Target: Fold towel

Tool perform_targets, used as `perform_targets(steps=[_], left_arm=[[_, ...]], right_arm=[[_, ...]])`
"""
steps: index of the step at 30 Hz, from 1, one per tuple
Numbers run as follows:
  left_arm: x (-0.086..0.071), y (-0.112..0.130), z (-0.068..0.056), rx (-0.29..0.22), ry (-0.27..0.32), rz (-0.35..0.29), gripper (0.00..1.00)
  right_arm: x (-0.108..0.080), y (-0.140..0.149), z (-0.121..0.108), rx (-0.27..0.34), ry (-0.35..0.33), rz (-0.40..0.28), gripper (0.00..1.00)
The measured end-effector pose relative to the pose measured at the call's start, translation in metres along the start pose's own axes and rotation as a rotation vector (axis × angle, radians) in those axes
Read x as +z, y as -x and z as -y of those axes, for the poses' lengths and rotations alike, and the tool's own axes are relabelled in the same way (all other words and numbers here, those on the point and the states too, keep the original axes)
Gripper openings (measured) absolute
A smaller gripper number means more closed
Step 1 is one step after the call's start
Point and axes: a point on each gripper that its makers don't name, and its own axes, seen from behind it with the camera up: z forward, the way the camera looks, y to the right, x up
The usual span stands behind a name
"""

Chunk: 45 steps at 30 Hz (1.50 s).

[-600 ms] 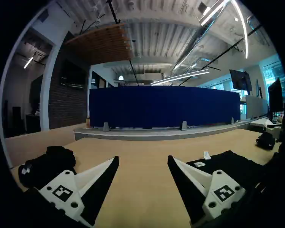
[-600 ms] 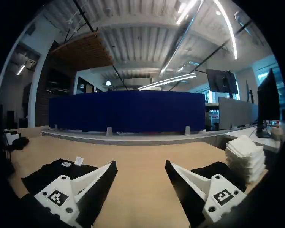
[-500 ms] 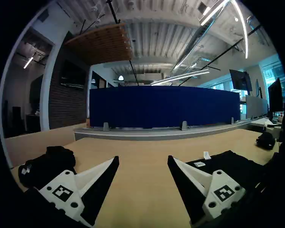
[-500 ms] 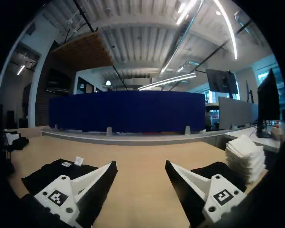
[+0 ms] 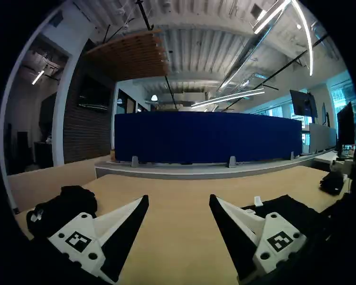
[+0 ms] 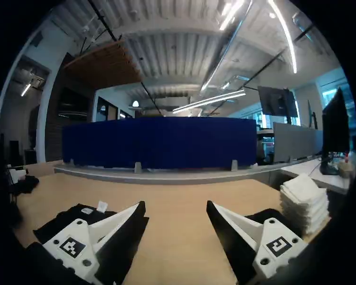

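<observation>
A black towel (image 6: 66, 219) is laid flat on the wooden tabletop (image 6: 178, 237), and a small white tag (image 6: 102, 205) stands up at its far edge. In the right gripper view the towel is seen at the left, partly hidden behind the left finger. In the left gripper view it is seen at the right, behind the right finger. The fingers of the right gripper (image 6: 175, 203) are spread wide apart and nothing is held between them. The fingers of the left gripper (image 5: 178, 197) are likewise parted and empty. A crumpled black cloth (image 5: 64, 206) is seen at the left in the left gripper view. A stack of folded white towels (image 6: 305, 199) is placed near the right edge of the tabletop, with another black cloth (image 6: 273, 216) just beside it. A blue partition (image 6: 159, 142) is set along the far side.
</observation>
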Motion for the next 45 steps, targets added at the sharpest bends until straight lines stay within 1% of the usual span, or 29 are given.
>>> perform_targets(steps=[6, 9, 12, 15, 18, 21, 24, 29, 32, 36, 39, 45], left_arm=[[-0.002, -0.054, -0.003, -0.004, 0.002, -0.008, 0.95], [-0.005, -0.081, -0.004, -0.006, 0.001, -0.007, 0.95], [-0.009, -0.107, -0.002, -0.003, 0.001, -0.007, 0.95], [-0.014, -0.128, -0.001, 0.005, 0.008, -0.006, 0.95], [-0.018, -0.146, -0.001, 0.014, 0.018, -0.004, 0.95], [-0.019, -0.155, -0.003, 0.019, 0.036, 0.009, 0.95], [-0.019, -0.158, -0.010, 0.033, 0.070, 0.031, 0.95], [-0.021, -0.153, -0.025, 0.061, 0.151, 0.089, 0.95], [-0.023, -0.145, -0.036, 0.086, 0.207, 0.130, 0.95], [-0.028, -0.132, -0.055, 0.125, 0.294, 0.190, 0.95], [-0.030, -0.126, -0.063, 0.144, 0.331, 0.218, 0.95], [-0.028, -0.117, -0.066, 0.153, 0.343, 0.247, 0.95]], right_arm=[[-0.002, -0.048, -0.007, -0.048, 0.032, 0.010, 1.00], [-0.003, -0.072, -0.004, -0.068, 0.033, 0.007, 1.00], [-0.005, -0.099, 0.000, -0.059, 0.026, 0.005, 1.00], [-0.007, -0.127, 0.000, -0.036, 0.030, -0.006, 1.00], [-0.009, -0.146, 0.002, -0.024, 0.027, -0.013, 1.00], [-0.011, -0.154, 0.007, -0.025, 0.006, 0.003, 1.00], [-0.012, -0.155, 0.015, -0.040, -0.028, 0.028, 1.00], [-0.017, -0.150, 0.033, -0.088, -0.115, 0.090, 1.00], [-0.022, -0.141, 0.048, -0.127, -0.182, 0.149, 1.00], [-0.028, -0.125, 0.065, -0.172, -0.269, 0.245, 1.00], [-0.033, -0.118, 0.072, -0.201, -0.305, 0.278, 1.00], [-0.037, -0.114, 0.082, -0.238, -0.355, 0.302, 1.00]])
